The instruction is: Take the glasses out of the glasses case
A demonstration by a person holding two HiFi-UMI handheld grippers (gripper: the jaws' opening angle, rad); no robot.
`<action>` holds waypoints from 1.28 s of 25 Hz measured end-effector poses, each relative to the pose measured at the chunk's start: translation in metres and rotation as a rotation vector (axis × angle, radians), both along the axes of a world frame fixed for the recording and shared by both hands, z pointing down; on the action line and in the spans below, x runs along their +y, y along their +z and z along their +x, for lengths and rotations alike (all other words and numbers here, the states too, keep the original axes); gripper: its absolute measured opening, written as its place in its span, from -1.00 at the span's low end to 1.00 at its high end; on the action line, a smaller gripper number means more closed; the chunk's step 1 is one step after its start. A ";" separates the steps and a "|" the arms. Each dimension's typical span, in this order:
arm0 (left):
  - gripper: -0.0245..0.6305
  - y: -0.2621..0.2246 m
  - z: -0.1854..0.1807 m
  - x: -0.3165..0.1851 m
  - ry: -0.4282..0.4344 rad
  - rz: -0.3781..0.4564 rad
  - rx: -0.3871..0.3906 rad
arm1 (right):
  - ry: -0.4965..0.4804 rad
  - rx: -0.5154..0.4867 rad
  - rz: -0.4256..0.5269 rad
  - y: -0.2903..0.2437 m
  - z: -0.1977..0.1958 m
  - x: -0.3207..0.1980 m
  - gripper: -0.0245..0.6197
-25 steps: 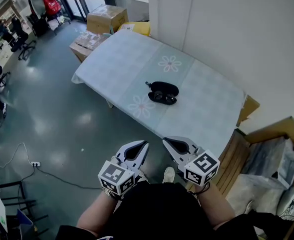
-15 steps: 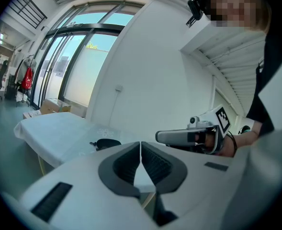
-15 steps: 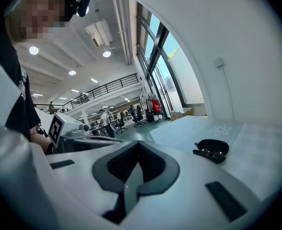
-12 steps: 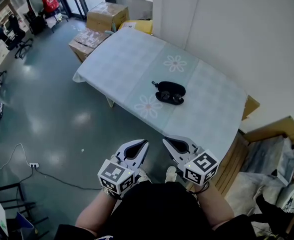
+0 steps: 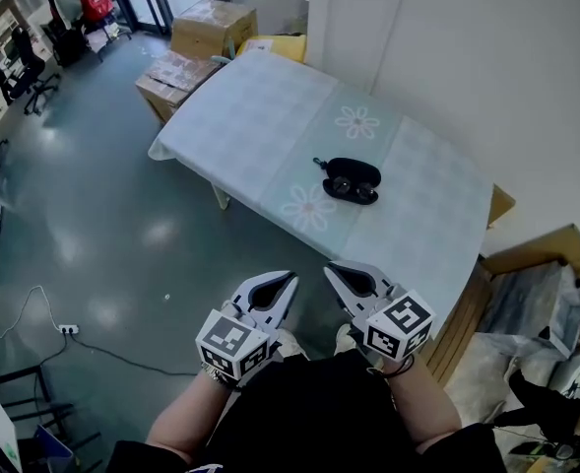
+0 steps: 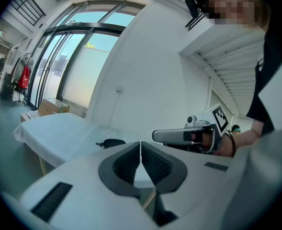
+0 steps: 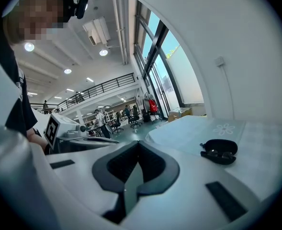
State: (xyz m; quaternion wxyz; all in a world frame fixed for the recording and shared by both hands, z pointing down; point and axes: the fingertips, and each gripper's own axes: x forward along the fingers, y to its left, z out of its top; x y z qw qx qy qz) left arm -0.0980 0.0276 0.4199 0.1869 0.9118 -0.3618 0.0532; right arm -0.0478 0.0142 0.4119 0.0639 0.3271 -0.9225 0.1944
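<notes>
A black glasses case (image 5: 352,178) lies open near the middle of the table (image 5: 260,116), which has a pale blue cloth. Dark glasses (image 5: 354,192) rest in its nearer half. The case also shows far off in the left gripper view (image 6: 111,143) and, with the glasses (image 7: 216,155), in the right gripper view (image 7: 220,147). Both grippers are held low by the person's body, well short of the table. My left gripper (image 5: 290,278) (image 6: 140,143) is shut with nothing in it. My right gripper (image 5: 330,267) (image 7: 138,143) is shut and empty too.
Cardboard boxes (image 5: 209,28) stand on the floor past the table's far end. A white wall (image 5: 467,57) runs along its right side. Wooden panels and boxes (image 5: 467,308) stand at the near right corner. A cable with a power strip (image 5: 68,329) lies on the floor at left.
The table and case have slid right and slightly down in the head view as the person's head moved. Both grippers stay shut in the same place by the body.
</notes>
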 end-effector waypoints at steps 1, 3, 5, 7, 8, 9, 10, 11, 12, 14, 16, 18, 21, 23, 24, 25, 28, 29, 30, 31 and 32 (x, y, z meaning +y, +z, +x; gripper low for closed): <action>-0.83 0.000 -0.003 0.000 0.006 0.003 0.000 | 0.005 0.003 0.003 0.000 -0.003 0.000 -0.85; -0.83 0.000 -0.008 0.001 0.014 0.007 0.000 | 0.013 0.008 0.005 0.001 -0.008 0.001 -0.85; -0.83 -0.001 -0.010 0.000 0.019 0.008 0.004 | 0.018 0.014 0.005 0.000 -0.009 0.000 -0.85; -0.83 -0.001 -0.008 -0.002 0.025 0.008 0.007 | 0.025 0.021 0.005 0.000 -0.007 -0.002 -0.85; -0.83 -0.001 -0.007 -0.002 0.029 0.009 0.008 | 0.028 0.026 0.005 0.001 -0.005 -0.003 -0.85; -0.83 -0.001 -0.005 -0.002 0.033 0.010 0.009 | 0.032 0.030 0.004 0.001 -0.004 -0.004 -0.85; -0.83 -0.001 -0.005 -0.002 0.037 0.010 0.008 | 0.035 0.034 0.003 0.002 -0.003 -0.007 -0.85; -0.83 -0.001 -0.004 -0.003 0.039 0.010 0.007 | 0.038 0.036 0.001 0.003 -0.002 -0.009 -0.85; -0.83 0.000 -0.004 -0.005 0.039 0.009 0.004 | 0.039 0.038 0.000 0.003 -0.001 -0.012 -0.85; -0.83 0.001 -0.004 -0.009 0.034 0.009 -0.002 | 0.037 0.041 -0.002 0.005 0.001 -0.019 -0.85; -0.83 0.002 -0.004 -0.014 0.022 0.009 -0.005 | 0.029 0.044 -0.007 0.009 0.003 -0.026 -0.85; -0.83 0.002 -0.003 -0.018 0.009 0.008 -0.009 | 0.017 0.049 -0.013 0.012 0.005 -0.033 -0.85; -0.83 0.003 -0.002 -0.023 -0.011 0.004 -0.013 | -0.005 0.055 -0.019 0.015 0.007 -0.043 -0.85; -0.83 0.004 0.001 -0.029 -0.025 0.002 -0.014 | -0.021 0.058 -0.019 0.016 0.009 -0.050 -0.85; -0.83 0.004 0.004 -0.033 -0.030 0.002 -0.015 | -0.028 0.059 -0.018 0.016 0.012 -0.055 -0.85; -0.83 0.004 0.009 -0.036 -0.035 0.000 -0.015 | -0.035 0.061 -0.019 0.017 0.016 -0.059 -0.85; -0.83 0.006 0.025 -0.045 -0.045 -0.008 -0.017 | -0.052 0.068 -0.028 0.021 0.031 -0.072 -0.85; -0.83 0.007 0.030 -0.048 -0.045 -0.011 -0.019 | -0.055 0.070 -0.033 0.023 0.035 -0.077 -0.85; -0.83 0.008 0.034 -0.051 -0.045 -0.014 -0.022 | -0.056 0.073 -0.036 0.025 0.040 -0.082 -0.85; -0.83 0.009 0.037 -0.054 -0.044 -0.016 -0.024 | -0.056 0.076 -0.039 0.027 0.044 -0.087 -0.85; -0.83 0.010 0.040 -0.057 -0.045 -0.019 -0.027 | -0.057 0.078 -0.042 0.029 0.048 -0.093 -0.85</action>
